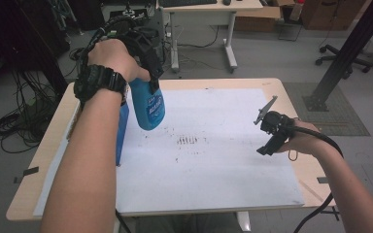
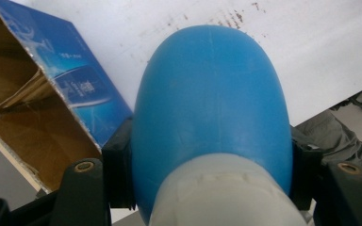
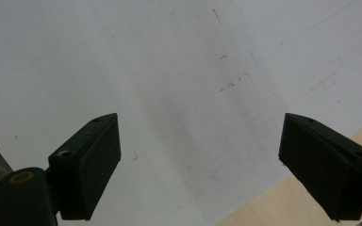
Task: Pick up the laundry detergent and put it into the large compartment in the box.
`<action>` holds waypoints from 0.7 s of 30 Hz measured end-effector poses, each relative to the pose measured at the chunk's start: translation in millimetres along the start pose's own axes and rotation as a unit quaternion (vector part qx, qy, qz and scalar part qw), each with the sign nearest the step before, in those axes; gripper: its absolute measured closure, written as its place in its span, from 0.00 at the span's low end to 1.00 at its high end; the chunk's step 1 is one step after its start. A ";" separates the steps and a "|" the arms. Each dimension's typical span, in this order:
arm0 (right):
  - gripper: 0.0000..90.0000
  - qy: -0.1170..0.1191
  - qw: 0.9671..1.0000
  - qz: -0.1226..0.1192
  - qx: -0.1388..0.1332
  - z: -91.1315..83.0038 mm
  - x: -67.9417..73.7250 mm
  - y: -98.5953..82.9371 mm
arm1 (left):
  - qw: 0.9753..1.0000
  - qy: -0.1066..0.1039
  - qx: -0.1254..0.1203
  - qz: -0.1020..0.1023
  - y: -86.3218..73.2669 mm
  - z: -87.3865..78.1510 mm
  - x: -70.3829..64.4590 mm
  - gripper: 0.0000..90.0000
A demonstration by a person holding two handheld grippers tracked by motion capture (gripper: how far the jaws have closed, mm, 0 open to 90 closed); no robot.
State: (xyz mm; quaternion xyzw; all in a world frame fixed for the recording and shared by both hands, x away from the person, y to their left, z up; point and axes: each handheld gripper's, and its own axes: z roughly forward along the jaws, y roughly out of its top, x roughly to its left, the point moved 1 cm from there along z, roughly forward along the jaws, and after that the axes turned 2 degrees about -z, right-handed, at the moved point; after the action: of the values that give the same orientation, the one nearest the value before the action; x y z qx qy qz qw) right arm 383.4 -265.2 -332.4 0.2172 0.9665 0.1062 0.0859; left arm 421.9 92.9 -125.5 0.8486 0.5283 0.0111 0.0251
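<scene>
High view: left claw (image 1: 148, 68) at upper left of frame, clamped on a blue bottle (image 1: 148, 104) held above the white sheet (image 1: 213, 155) on the worktop (image 1: 291, 97); blue box (image 1: 122, 131) just beside it. Right claw (image 1: 272, 133) at right-centre, over the sheet's edge.

Left gripper view: bottle (image 2: 212, 99) fills centre w/ jaws pressed on both sides; box (image 2: 70, 80) upper left, open cardboard inside.

Right gripper view: right claw (image 3: 200, 165) jaws wide apart, nothing between, sheet (image 3: 146, 70) below.
</scene>
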 end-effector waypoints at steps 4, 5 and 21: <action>0.15 0.001 1.000 0.002 0.002 0.5 -1.7 0.5 | 1.000 0.001 0.001 -0.009 -1.3 0.5 7.5 0.42; 0.15 0.001 1.000 0.001 0.001 0.6 -2.3 1.0 | 1.000 0.000 0.000 -0.011 -1.6 0.3 9.1 0.42; 0.15 0.002 1.000 -0.001 -0.001 0.5 -3.4 1.5 | 0.999 0.000 -0.010 -0.047 -9.2 -3.2 35.1 0.42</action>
State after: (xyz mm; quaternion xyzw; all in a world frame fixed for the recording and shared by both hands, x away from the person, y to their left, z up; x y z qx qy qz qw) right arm 387.1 -265.3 -332.1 0.2162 0.9667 0.1079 0.0840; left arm 429.1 128.6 -123.1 0.8225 0.5675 0.0151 0.0341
